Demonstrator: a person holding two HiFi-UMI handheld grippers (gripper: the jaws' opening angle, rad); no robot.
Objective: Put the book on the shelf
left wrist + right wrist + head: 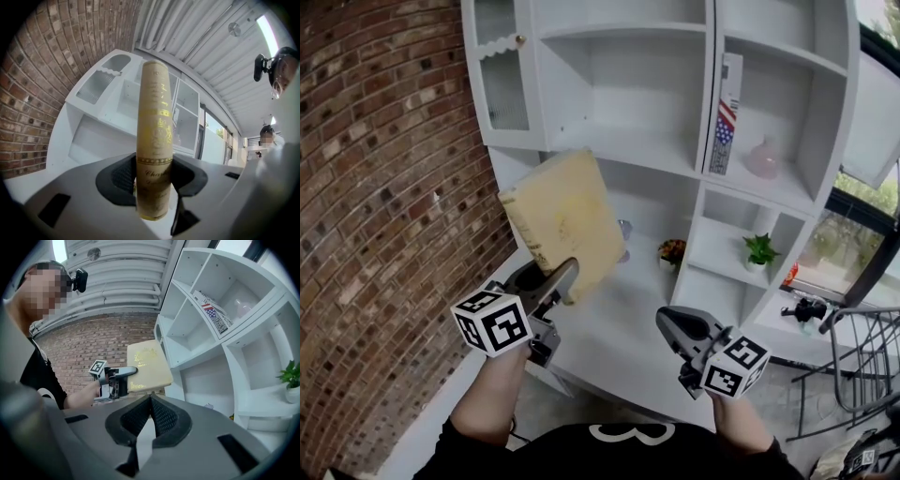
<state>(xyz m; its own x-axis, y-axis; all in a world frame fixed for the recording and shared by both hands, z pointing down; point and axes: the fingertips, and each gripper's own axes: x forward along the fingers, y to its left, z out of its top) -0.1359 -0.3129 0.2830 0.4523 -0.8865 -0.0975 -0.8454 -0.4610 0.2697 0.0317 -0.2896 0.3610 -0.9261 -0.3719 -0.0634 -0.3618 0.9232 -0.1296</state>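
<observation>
in the head view we hold the book (pixel 562 220) up in front of the white shelf unit (pixel 637 141). it is tilted, with the left gripper (pixel 560 283) clamped on its lower edge, and it is in the air, not yet in any compartment. the right gripper (pixel 672 325) hangs beside it over the counter (pixel 609 352), carrying nothing. in the left gripper view the gold-lettered spine (pixel 154 140) stands upright between our pads, which press only on its lowest part. in the right gripper view our jaws meet with nothing between them, and the book shows beyond, near the open compartments. we judge the low grip to be the risk: the tall book could pivot or slip, or its top corner could catch a shelf edge.
</observation>
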